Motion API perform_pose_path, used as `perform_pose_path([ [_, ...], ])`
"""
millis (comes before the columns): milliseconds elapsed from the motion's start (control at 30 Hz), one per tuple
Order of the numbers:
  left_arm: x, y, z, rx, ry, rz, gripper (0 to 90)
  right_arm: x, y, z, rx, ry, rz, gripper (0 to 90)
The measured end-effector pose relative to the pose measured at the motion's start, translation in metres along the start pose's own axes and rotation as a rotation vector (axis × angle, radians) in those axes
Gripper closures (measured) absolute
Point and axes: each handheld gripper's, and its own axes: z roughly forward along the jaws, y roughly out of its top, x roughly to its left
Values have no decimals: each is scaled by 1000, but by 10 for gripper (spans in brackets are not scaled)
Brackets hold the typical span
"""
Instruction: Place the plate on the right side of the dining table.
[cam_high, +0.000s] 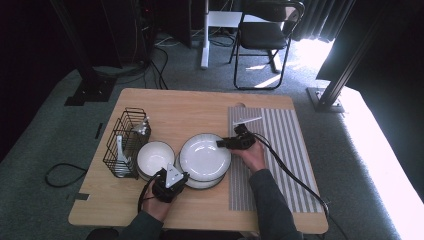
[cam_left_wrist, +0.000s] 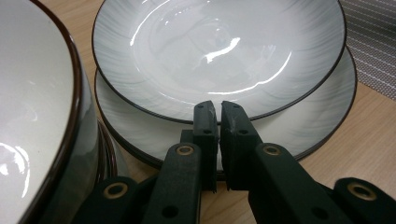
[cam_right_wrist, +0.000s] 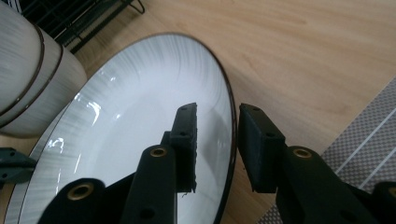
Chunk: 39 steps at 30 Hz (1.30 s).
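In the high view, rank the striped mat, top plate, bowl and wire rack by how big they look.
1. Striped mat, clearly largest.
2. Top plate.
3. Wire rack and bowl: too close to rank; the rack's upright shape makes its footprint hard to compare.

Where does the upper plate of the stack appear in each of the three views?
High view: the upper plate lies at table centre, between both grippers.
Left gripper view: the upper plate fills the top, behind the shut jaws.
Right gripper view: the upper plate runs left to centre, its rim between the open jaws.
Shared landmark: the white bowl beside it.
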Motion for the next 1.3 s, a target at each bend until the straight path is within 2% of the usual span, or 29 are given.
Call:
perform_pose_path([
  [100, 0, 1, 1, 0, 2, 2, 865, -3, -2, 5, 35, 47, 39, 656],
  [167, 0, 1, 1, -1, 2, 3, 865, -4, -3, 7, 47, 60, 49, 654],
  [333, 0, 0, 3, 3, 4, -1, 870, -4, -3, 3, 2, 74, 89, 740],
  [467, -2, -1, 4, 2, 5, 4, 869, -1, 1, -6, -44, 123, 91, 809],
  [567, -3, -1, 5, 1, 3, 3, 869, 3, 3, -8, -46, 114, 79, 810],
  [733, -3, -3, 5, -1, -8, 5, 819, 4, 2, -8, -76, 83, 96, 814],
  [933, -1, -5, -6, -80, -66, 5, 728, 5, 3, -12, -87, 62, 101, 814],
  [1067, -1, -8, -11, -106, -74, 17, 670, 5, 5, -16, -100, 45, 101, 809],
  [1167, -3, -12, -14, -117, -60, 42, 637, 5, 5, -18, -109, 40, 104, 805],
  [1300, -6, -20, -18, -133, -52, 24, 595, 5, 7, -22, -123, 32, 111, 803],
])
